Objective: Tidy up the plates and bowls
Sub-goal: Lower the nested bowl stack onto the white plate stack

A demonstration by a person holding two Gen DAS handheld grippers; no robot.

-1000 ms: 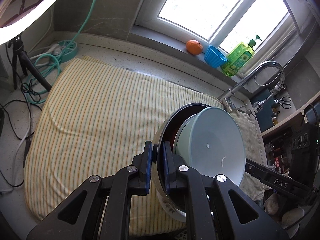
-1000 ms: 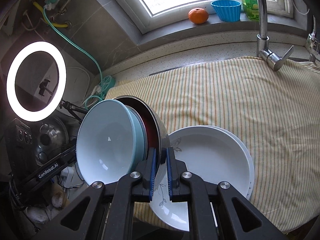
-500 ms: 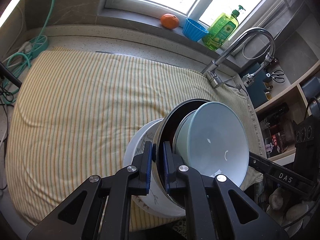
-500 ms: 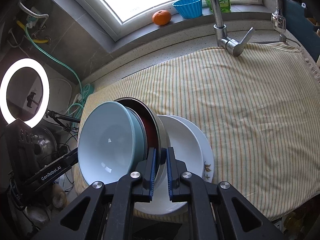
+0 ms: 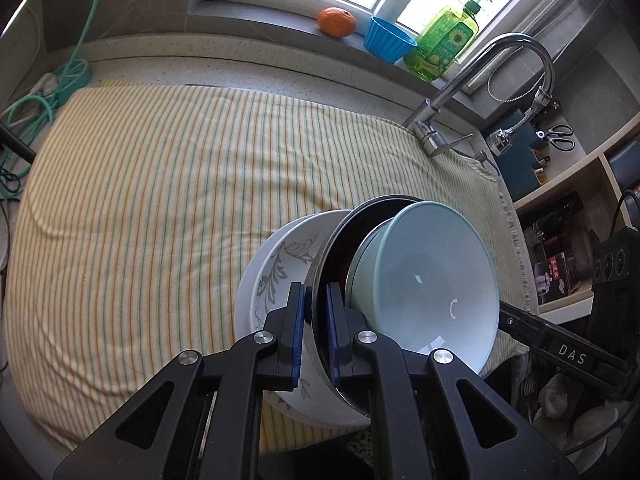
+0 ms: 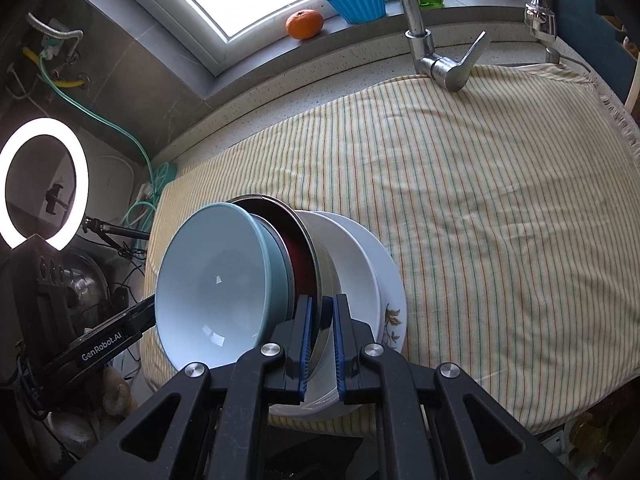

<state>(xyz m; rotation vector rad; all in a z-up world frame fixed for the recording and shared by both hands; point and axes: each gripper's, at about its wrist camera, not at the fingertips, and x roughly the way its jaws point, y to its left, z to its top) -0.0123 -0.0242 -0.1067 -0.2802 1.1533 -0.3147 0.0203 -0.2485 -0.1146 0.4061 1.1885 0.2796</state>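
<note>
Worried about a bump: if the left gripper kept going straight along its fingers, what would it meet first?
The left gripper is already clamped on the metal bowl rim. Beyond that, probably the white plates, though depth is unclear.

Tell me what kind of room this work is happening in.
Most likely a home kitchen, at the sink counter: a chrome faucet rises by the striped cloth, a green dish soap bottle stands on the windowsill, and both grippers hold stacked bowls.

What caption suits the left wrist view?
Left tool clamps steel bowl nesting pale blue bowl over white floral plates on striped cloth.
</note>
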